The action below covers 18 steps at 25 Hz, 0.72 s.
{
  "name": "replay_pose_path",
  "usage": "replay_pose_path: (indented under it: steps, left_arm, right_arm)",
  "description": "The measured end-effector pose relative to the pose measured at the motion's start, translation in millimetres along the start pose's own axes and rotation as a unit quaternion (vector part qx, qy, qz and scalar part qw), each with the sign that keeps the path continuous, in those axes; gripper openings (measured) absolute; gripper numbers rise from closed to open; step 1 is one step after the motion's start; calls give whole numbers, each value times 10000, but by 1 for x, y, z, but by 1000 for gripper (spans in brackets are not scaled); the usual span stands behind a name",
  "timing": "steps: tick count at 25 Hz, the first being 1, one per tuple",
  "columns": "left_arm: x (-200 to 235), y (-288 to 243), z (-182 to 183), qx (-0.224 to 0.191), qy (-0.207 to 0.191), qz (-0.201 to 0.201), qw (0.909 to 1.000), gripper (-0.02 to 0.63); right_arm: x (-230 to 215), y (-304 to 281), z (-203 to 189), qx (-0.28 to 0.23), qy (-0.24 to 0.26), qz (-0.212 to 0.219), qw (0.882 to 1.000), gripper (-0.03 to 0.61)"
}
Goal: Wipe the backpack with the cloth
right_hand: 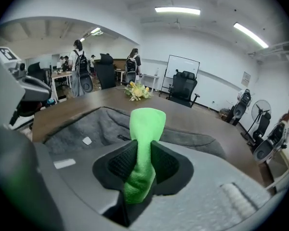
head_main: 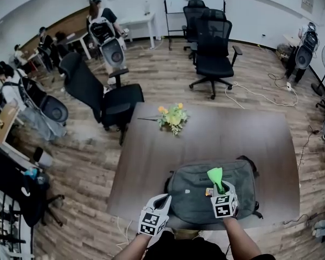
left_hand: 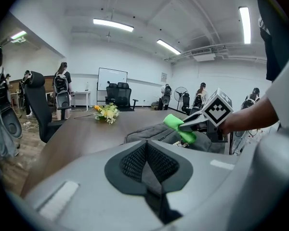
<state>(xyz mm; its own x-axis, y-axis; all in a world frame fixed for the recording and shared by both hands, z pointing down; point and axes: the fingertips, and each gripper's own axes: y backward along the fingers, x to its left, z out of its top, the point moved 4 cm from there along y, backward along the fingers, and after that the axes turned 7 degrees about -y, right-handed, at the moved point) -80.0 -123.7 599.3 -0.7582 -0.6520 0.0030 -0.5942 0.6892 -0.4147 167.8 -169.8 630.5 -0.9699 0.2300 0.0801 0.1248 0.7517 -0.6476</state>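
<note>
A grey backpack [head_main: 197, 191] lies flat at the near edge of the brown table [head_main: 216, 140]; it also shows in the left gripper view [left_hand: 149, 132] and the right gripper view [right_hand: 94, 129]. My right gripper [head_main: 219, 187] is shut on a bright green cloth [head_main: 215, 176], whose folded end sticks up past the jaws [right_hand: 145, 129] just above the backpack's middle. My left gripper [head_main: 163, 200] sits at the backpack's near left corner, jaws closed together with nothing between them [left_hand: 145, 163]. From the left gripper view the cloth [left_hand: 178, 127] hangs over the bag.
A small bunch of yellow flowers [head_main: 173, 116] lies at the table's far left. Black office chairs [head_main: 100, 93] [head_main: 214, 50] stand beyond the table. People with backpacks sit and stand along the left wall. Cables trail on the wooden floor at right.
</note>
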Motion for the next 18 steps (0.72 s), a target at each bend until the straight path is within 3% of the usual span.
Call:
replay_pose_path:
  steps: [3, 9, 18]
  left_arm:
    - [6, 3, -8, 51, 44, 112, 9999, 20]
    - [17, 9, -15, 121, 179, 277, 9994, 20]
    - [28, 19, -18, 105, 440, 555, 9974, 20]
  right_arm:
    - [32, -6, -7, -32, -270, 459, 9986, 89]
    - [93, -17, -1, -106, -301, 1227, 9919, 89]
    - [137, -25, 4, 5, -653, 1884, 9799, 89]
